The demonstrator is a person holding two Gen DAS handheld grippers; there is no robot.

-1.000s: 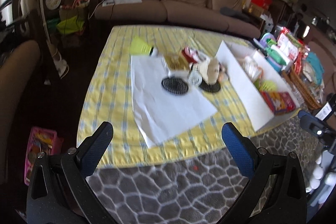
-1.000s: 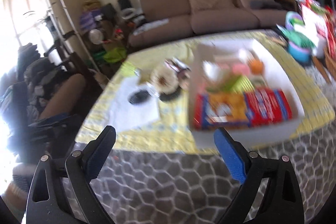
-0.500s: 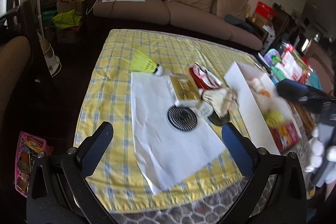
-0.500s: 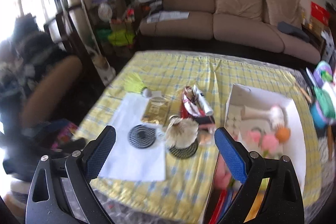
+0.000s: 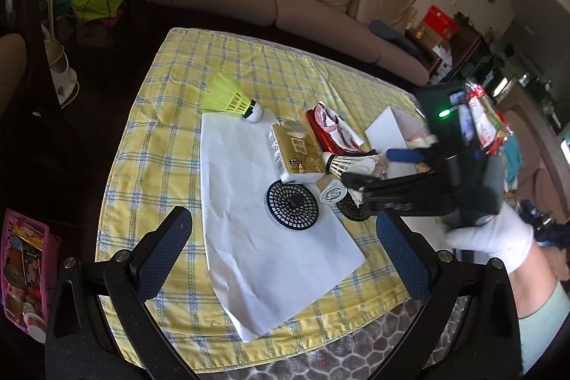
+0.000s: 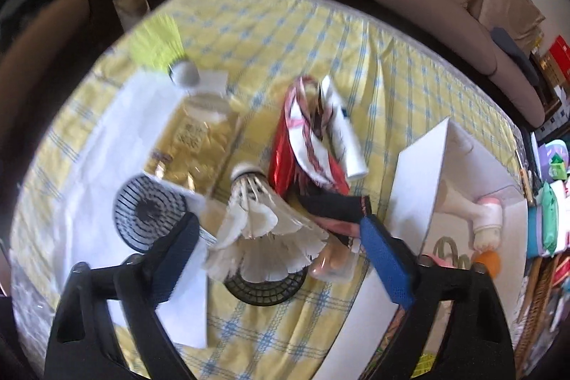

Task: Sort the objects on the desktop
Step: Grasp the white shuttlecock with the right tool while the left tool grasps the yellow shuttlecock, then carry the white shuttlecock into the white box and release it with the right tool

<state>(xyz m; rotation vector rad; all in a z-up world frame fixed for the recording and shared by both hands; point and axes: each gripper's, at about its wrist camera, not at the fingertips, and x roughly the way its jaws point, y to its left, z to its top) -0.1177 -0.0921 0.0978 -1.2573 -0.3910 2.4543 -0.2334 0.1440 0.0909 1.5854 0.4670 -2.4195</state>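
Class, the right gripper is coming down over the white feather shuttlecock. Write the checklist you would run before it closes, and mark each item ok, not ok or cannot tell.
1. White feather shuttlecock lies between the right gripper's pads: ok; the jaws have just been closing.
2. Pads pressing on the feathers: not ok, gaps show on both sides.
3. Nothing else in the jaws' path: not ok, a round black mesh disc lies under the feathers and a pink item touches them.
4. White box open to receive it: ok.
5. Left gripper clear and empty: ok.
6. Cork end free: cannot tell.
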